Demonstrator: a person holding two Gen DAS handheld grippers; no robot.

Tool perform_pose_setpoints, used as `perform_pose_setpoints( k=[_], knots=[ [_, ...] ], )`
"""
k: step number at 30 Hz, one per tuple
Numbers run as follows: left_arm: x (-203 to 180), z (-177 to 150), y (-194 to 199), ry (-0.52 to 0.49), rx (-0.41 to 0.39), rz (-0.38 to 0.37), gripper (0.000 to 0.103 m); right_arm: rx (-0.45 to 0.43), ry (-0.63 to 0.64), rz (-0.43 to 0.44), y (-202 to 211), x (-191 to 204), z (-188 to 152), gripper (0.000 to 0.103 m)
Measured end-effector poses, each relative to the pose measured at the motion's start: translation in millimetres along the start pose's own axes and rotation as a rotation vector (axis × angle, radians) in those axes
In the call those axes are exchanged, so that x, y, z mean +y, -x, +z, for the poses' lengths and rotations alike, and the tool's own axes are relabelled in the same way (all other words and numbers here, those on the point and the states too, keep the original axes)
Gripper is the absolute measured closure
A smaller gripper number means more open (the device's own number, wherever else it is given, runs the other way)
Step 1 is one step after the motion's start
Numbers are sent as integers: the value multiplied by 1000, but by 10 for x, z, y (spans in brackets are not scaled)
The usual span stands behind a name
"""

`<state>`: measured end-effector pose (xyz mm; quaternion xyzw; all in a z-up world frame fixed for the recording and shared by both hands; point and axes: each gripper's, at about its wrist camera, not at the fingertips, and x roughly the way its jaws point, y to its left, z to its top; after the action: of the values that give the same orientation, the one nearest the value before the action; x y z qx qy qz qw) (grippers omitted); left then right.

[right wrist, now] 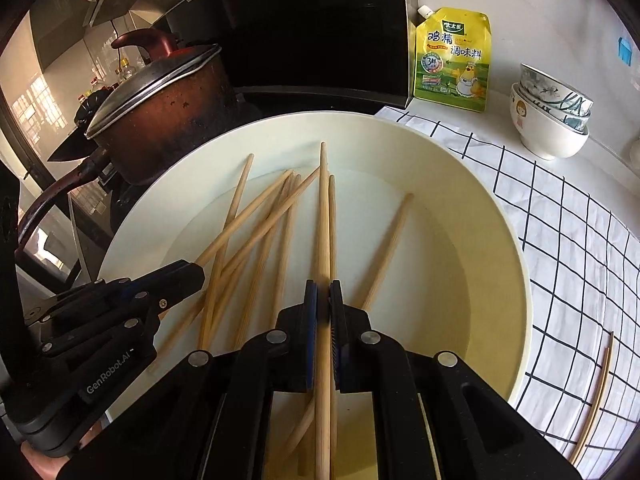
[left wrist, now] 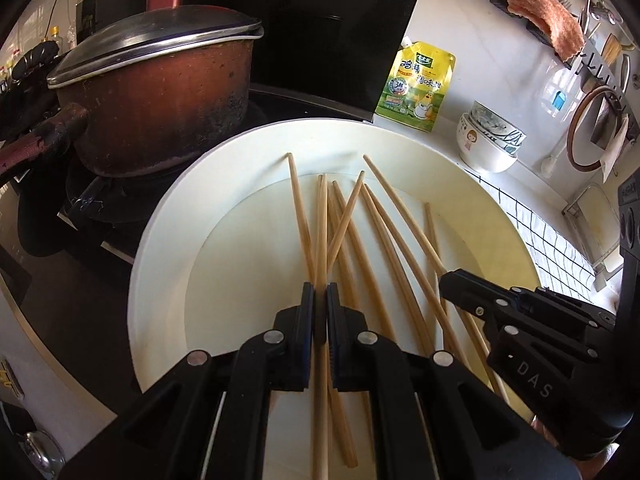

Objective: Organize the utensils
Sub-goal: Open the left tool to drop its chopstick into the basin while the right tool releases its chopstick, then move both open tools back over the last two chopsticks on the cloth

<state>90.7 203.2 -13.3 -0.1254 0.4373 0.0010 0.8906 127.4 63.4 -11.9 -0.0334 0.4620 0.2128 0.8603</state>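
Beside the stove, a white basin (left wrist: 160, 264) holds loose chopsticks (left wrist: 376, 248); left gripper (left wrist: 320, 300) and right gripper (right wrist: 323, 296) each clamp one chopstick.

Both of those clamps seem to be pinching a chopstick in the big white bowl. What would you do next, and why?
Probably lift both straight up out of the bowl. The left gripper and the right gripper are each shut on a chopstick, while loose ones still lie crossed in the bowl, and two already rest on the checked cloth.
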Motion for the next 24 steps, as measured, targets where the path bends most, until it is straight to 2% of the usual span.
perform_pose_setpoints(
  k=[4, 10, 24],
  knots=[
    [34, -11, 47, 8, -12, 21, 83, -11, 2, -5, 67, -5, -12, 96],
    [24, -40, 157, 11, -30, 26, 72, -31, 11, -14, 181, 15, -56, 93],
    [-246, -203, 353, -7, -45, 23, 63, -82, -55, -19, 505, -173, -328, 90]
  ],
)
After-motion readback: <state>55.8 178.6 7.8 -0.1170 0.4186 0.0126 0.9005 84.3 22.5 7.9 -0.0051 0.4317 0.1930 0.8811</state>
